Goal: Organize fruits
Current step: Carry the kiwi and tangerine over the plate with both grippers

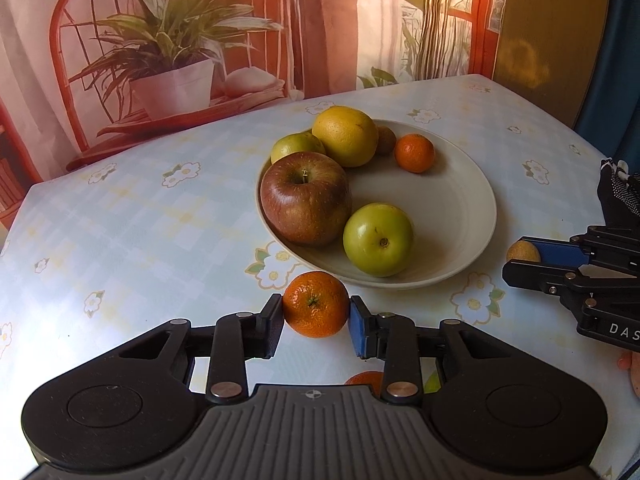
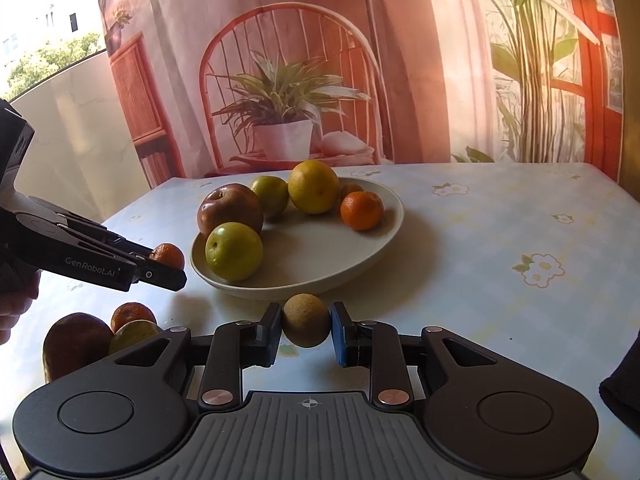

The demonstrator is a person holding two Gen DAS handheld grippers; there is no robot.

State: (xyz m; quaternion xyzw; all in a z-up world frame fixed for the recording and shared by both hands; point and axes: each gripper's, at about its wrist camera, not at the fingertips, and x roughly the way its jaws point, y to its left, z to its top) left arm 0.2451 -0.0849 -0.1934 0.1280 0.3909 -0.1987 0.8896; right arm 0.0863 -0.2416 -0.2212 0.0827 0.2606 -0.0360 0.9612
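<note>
Left wrist view: the left gripper [image 1: 316, 318] is clamped on a mandarin [image 1: 316, 304], both pads touching its sides, just short of the plate's [image 1: 460, 208] near rim. On the plate lie a red apple [image 1: 306, 198], a green apple [image 1: 378, 238], a grapefruit [image 1: 345, 136], a second green fruit [image 1: 296, 146] and another mandarin [image 1: 414, 153]. To carry this out well, lift the mandarin clear of the rim and set it in the bare right half.

Right wrist view: the right gripper [image 2: 306, 326] grips a small brown fruit [image 2: 306, 320], probably a kiwi, close to the plate's front edge. Loose fruit [image 2: 80, 340] waits on the bench [image 2: 500, 220] at lower left, partly hidden. Keep the two grippers apart and release low, so nothing rolls.
</note>
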